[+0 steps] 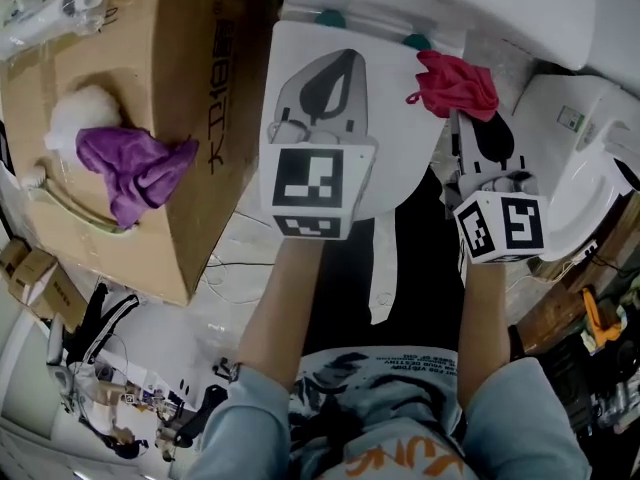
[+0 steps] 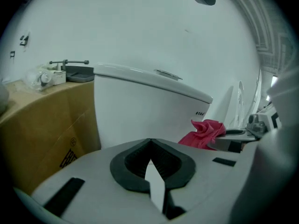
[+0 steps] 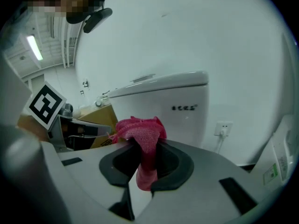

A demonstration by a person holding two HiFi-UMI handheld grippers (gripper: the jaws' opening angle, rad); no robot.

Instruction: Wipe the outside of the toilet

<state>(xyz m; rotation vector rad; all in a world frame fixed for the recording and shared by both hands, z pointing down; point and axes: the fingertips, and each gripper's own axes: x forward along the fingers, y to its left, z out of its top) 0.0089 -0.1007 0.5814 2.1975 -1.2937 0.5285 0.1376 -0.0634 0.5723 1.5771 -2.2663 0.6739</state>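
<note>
White toilet [image 3: 180, 104] ahead; right gripper [image 3: 145, 149] fingers pinching pink cloth [image 3: 140, 129]; left gripper [image 2: 150, 146] fingers pressed together.

toilet tank [image 1: 480, 8]: cut by top edge | tank print [image 3: 183, 108]: too small to read

Pink cloth [image 3: 140, 130] tight between the jaws of the right hand-held gripper [image 3: 145, 149], white toilet tank [image 3: 163, 107] beyond.

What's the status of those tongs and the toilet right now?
Left tongs shut, empty. Right tongs shut on pink cloth, facing toilet tank. Cardboard box close beside it.
</note>
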